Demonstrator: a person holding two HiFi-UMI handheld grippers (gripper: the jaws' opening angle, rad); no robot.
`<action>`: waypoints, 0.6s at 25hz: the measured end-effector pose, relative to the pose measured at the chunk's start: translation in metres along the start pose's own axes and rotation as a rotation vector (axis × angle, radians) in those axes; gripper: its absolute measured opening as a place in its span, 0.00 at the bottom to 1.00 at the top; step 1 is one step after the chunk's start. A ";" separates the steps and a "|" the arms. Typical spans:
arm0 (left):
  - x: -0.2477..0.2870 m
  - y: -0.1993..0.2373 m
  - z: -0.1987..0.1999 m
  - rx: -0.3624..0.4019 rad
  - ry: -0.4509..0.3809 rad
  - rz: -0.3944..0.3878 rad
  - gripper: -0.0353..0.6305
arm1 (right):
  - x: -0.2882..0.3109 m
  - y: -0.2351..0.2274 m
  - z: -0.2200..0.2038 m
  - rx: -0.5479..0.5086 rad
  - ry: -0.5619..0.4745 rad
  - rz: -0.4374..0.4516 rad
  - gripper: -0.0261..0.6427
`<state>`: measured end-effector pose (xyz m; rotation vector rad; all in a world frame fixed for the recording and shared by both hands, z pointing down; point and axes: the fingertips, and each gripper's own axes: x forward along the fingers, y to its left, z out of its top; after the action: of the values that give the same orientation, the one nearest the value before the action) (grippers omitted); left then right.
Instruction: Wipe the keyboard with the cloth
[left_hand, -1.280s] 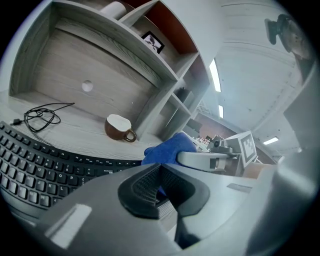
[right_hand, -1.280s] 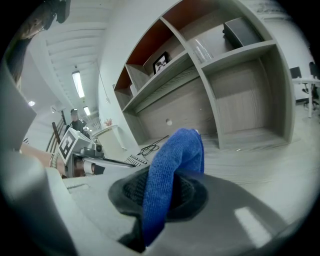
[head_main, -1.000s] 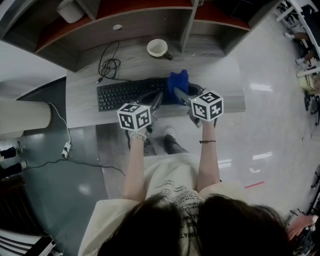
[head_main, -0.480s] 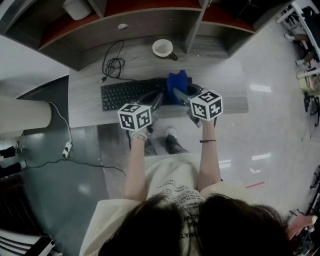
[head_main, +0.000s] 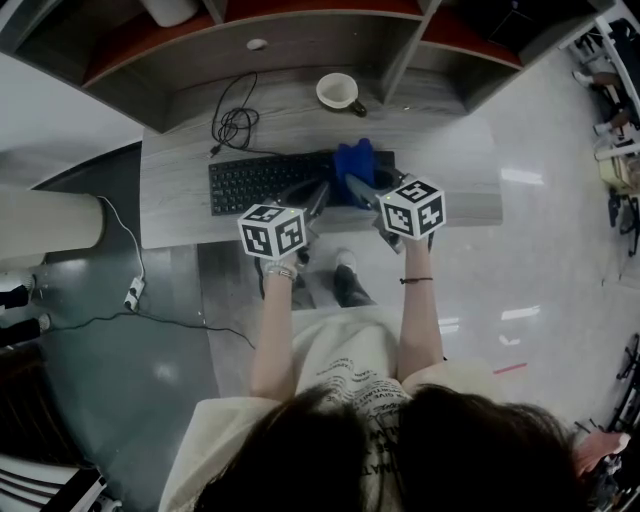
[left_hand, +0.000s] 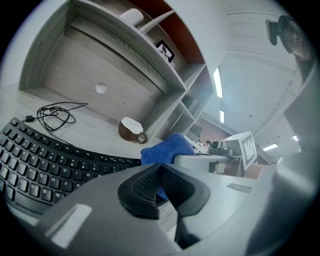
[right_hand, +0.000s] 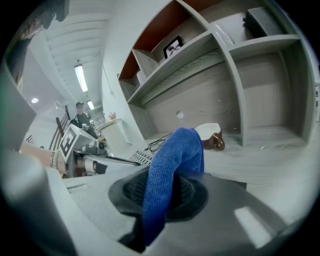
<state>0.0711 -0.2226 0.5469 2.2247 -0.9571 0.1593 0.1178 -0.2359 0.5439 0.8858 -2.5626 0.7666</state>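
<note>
A black keyboard (head_main: 265, 180) lies on the grey desk (head_main: 445, 150). My right gripper (head_main: 352, 186) is shut on a blue cloth (head_main: 355, 162), which stands bunched over the keyboard's right part. In the right gripper view the cloth (right_hand: 172, 165) hangs from between the jaws of that gripper (right_hand: 160, 200). My left gripper (head_main: 318, 193) hovers over the keyboard's front edge just left of the cloth, shut with nothing in it. Its closed pads (left_hand: 150, 187) fill the left gripper view, with the keyboard (left_hand: 40, 160) and cloth (left_hand: 167, 149) beyond.
A brown mug (head_main: 340, 92) with a white inside stands behind the keyboard. A coiled black cable (head_main: 232, 125) lies at the back left. Shelving (head_main: 300, 40) rises behind the desk. A cord and plug (head_main: 133, 295) lie on the floor to the left.
The cloth and both grippers sit a little further left along the keyboard than a second ago; a strip of keys now shows to the right of the cloth.
</note>
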 end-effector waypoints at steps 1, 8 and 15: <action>-0.001 0.001 0.000 0.000 0.001 0.000 0.06 | 0.001 0.001 0.000 0.000 0.001 0.001 0.13; -0.009 0.009 -0.001 -0.006 0.000 0.015 0.06 | 0.012 0.009 0.000 0.001 0.004 0.020 0.13; -0.020 0.019 -0.003 -0.017 -0.002 0.029 0.06 | 0.024 0.019 -0.001 -0.006 0.017 0.035 0.13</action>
<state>0.0445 -0.2177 0.5527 2.1972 -0.9887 0.1614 0.0875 -0.2335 0.5482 0.8311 -2.5711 0.7730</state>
